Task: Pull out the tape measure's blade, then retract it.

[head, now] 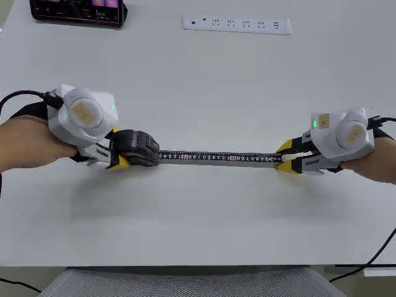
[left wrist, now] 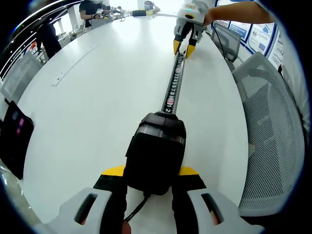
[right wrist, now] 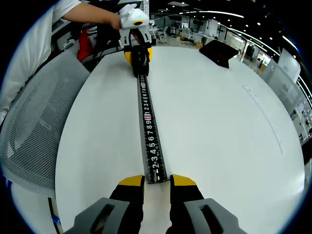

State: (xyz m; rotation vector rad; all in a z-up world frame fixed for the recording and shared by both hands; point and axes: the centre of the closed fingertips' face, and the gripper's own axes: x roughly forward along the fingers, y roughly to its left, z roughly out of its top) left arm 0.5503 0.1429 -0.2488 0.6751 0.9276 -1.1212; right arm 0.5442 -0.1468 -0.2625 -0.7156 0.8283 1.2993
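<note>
- Grey mesh chair back [head: 173,283] sits lowest in the head view, tucked against the near edge of the white bench [head: 198,80].
- On my left side, the left claw [head: 119,148] is clamped around the black tape measure case [head: 135,148]. In the left gripper view its yellow-tipped jaws press on either flank of the case, which rests on the bench.
- From the mouth of the case, the dark blade with pale numerals [head: 216,156] runs out straight across the bench toward the right claw [head: 284,158]. It lies low over the surface — whether it touches, I cannot tell.
- My right claw is closed on the blade's free end. In the right gripper view, the end with the lowest numbers sits just between the two yellow tips, and the jaws are drawn in narrow around it.
- Both claws face each other along the blade, well apart, one at each end. The left hand [head: 28,142] and the right hand [head: 374,162] grip the white housings behind them.
- At the far side of the bench lie a long white power strip [head: 236,24] and, toward the far left corner, a dark device with a pink-lit screen [head: 78,10] — both well apart from the tape.
</note>
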